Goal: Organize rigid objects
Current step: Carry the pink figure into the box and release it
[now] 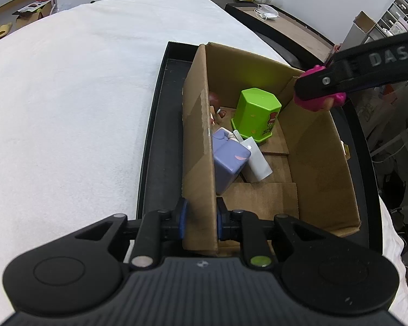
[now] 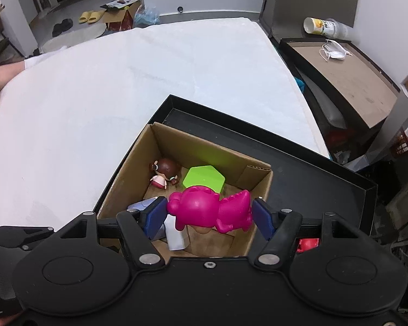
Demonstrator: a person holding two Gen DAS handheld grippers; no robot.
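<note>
L gripper (image 1: 201,221) is clamping the near wall of a cardboard box (image 1: 323,146) sitting in a black tray (image 1: 160,146) on a white bed (image 1: 68,95). R gripper (image 2: 209,216) is holding a pink toy (image 2: 209,212) above the box w/ a green cup (image 1: 257,114), doll (image 2: 164,172) & purple block (image 1: 228,163) inside.

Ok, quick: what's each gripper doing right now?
Left gripper: shut on the cardboard box wall.
Right gripper: shut on the pink toy, above the box.

i see yellow slippers (image 2: 91,16) on the floor, a white face mask (image 2: 334,51) on the side table (image 2: 353,81), a tipped cup (image 2: 323,28) behind it
</note>
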